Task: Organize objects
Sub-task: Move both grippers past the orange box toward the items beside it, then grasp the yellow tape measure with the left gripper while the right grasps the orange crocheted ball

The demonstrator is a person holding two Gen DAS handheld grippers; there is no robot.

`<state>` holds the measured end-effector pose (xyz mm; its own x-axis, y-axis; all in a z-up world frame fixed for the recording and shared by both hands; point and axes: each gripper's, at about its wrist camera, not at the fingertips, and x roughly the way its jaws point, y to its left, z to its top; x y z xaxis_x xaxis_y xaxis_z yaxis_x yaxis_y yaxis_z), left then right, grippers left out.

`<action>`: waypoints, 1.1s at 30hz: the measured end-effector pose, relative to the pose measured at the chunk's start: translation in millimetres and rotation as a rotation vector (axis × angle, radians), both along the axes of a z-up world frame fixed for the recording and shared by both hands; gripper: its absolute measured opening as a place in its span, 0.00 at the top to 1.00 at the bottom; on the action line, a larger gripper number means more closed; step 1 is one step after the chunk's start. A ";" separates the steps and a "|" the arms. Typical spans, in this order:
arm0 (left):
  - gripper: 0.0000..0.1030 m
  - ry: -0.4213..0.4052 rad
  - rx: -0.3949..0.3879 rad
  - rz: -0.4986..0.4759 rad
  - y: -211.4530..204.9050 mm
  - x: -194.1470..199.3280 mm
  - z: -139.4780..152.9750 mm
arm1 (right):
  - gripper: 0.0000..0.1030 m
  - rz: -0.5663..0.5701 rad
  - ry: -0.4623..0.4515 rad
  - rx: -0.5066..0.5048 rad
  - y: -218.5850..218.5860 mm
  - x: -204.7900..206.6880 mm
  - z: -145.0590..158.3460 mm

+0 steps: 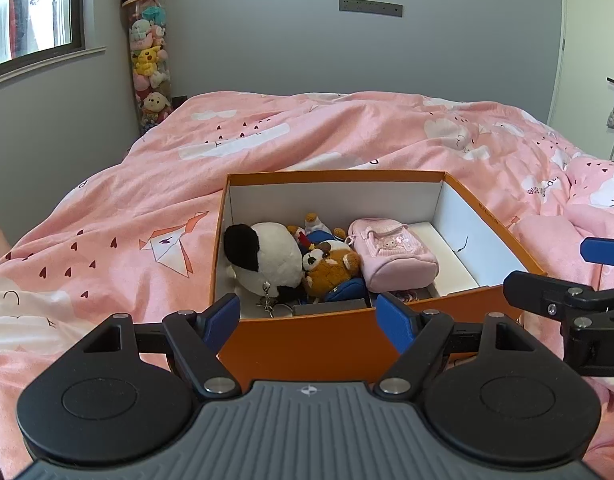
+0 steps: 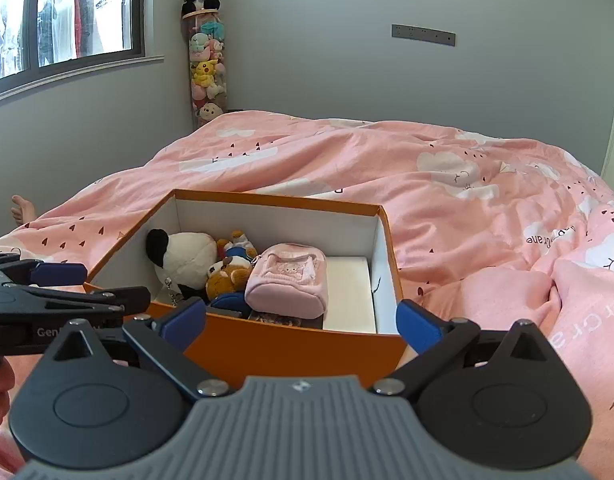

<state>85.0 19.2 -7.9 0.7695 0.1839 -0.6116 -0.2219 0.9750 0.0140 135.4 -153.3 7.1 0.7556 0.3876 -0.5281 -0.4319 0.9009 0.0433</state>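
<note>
While both grippers gape empty, an orange box [image 1: 307, 340] sits just beyond their jaws.
Inside: panda plush [image 1: 267, 258], brown plush [image 1: 331, 268], pink pouch [image 1: 391, 256]; left gripper [image 1: 307, 312], right gripper [image 2: 303, 320].

An open orange box [image 1: 307, 340] with white inner walls sits on a pink bed. Inside, a black-and-white panda plush [image 1: 263, 256] lies at the left, a brown bear plush [image 1: 331, 270] touches it, and a pink pouch [image 1: 391, 254] lies just beside the bear.

- An orange box [image 1: 307, 340] sits on the bed [image 1: 267, 140].
- Inside it: a panda plush [image 1: 267, 258], a brown plush [image 1: 329, 270] and a pink pouch [image 1: 393, 254].
- The left gripper [image 1: 308, 314], jaws spread, hovers at the box's near wall.
</note>
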 end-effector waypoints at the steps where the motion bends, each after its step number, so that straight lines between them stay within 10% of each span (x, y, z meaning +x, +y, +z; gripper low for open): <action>1: 0.12 0.001 0.002 -0.002 -0.6 -0.1 -0.2 | 0.02 0.000 0.000 0.003 -0.6 0.0 0.1; 24: 0.12 0.020 0.003 -0.014 2.7 0.9 0.9 | 0.01 0.016 0.039 0.003 -0.8 2.4 -3.9; 33: 0.18 0.255 -0.068 -0.174 31.3 -5.2 8.4 | 0.21 0.269 0.342 0.084 24.5 -0.4 -24.2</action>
<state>79.8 50.6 0.6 0.6061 0.0151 -0.7953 -0.0495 0.9986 -0.0187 135.0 -128.7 -17.1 0.4088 0.5990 -0.6885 -0.5985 0.7455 0.2932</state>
